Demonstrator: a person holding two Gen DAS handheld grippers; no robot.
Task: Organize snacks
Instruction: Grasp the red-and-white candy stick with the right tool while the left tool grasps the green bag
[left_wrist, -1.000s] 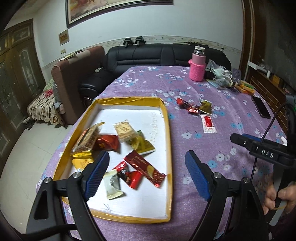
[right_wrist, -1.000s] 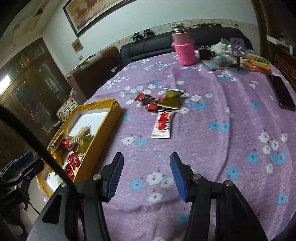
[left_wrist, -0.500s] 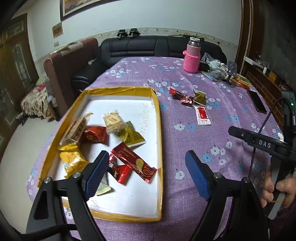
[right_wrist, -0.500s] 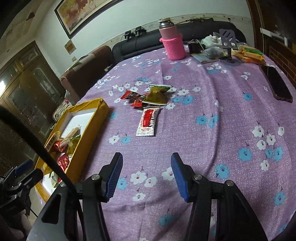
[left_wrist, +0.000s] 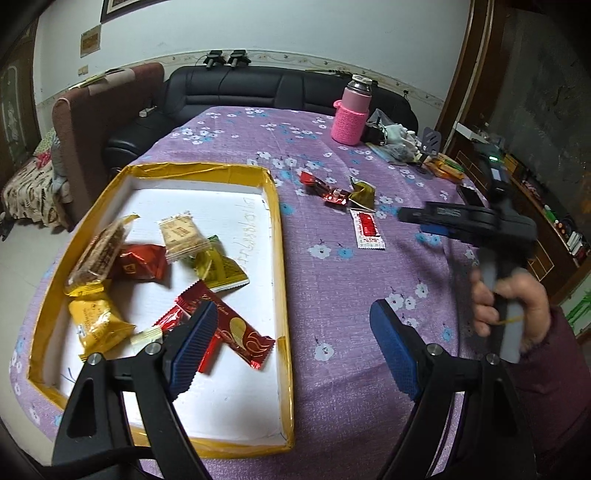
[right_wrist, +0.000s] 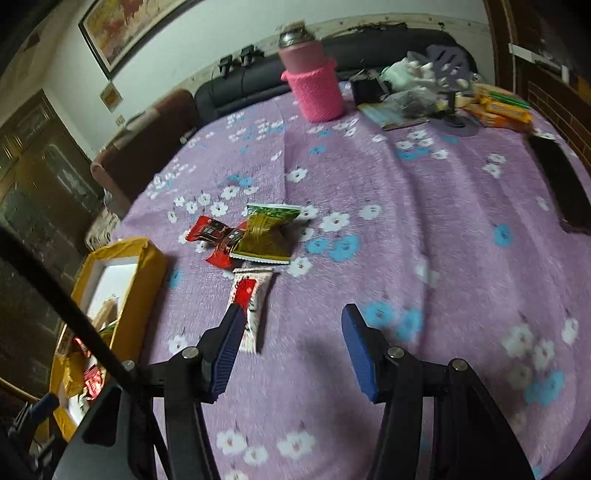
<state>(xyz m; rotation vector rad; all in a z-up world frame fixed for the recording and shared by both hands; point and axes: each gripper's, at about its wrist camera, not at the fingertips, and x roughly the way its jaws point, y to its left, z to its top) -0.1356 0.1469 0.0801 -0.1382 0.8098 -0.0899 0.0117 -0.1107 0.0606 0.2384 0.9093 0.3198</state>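
1. Your left gripper (left_wrist: 291, 347) hangs wide open over the near right corner of the tray (left_wrist: 281, 258), nothing between its blue pads (left_wrist: 194, 345). One pad overlaps the long red wrapper (left_wrist: 225, 330) in the view; contact can't be told.
2. Your right gripper (right_wrist: 291, 350) is also spread and empty, low over the purple floral table (right_wrist: 424, 236). Its left pad (right_wrist: 229, 350) sits just beside the near end of the white-and-red packet (right_wrist: 253, 306).
3. The left view shows your right hand (left_wrist: 511, 314) wrapped around that gripper's handle, out over the table to the right of the tray.
4. Tray contents, near to far: a yellow packet (left_wrist: 98, 323), the long red wrapper, a red foil packet (left_wrist: 142, 262), a green-gold packet (left_wrist: 218, 267), a brown bar in clear wrap (left_wrist: 101, 254) and a beige cracker pack (left_wrist: 181, 236). All are bunched in the left half.
5. Loose snacks still out on the table: the white-and-red packet, then the olive-green packet (right_wrist: 267, 236) touching two red candies (right_wrist: 212, 232) just behind it.
6. Further back: a pink sleeved bottle (right_wrist: 314, 85), a clutter of bags and boxes (right_wrist: 436, 88) at the far right edge, and a dark phone (right_wrist: 561, 181) along the right side.
7. Past the table, a black sofa (left_wrist: 266, 88).
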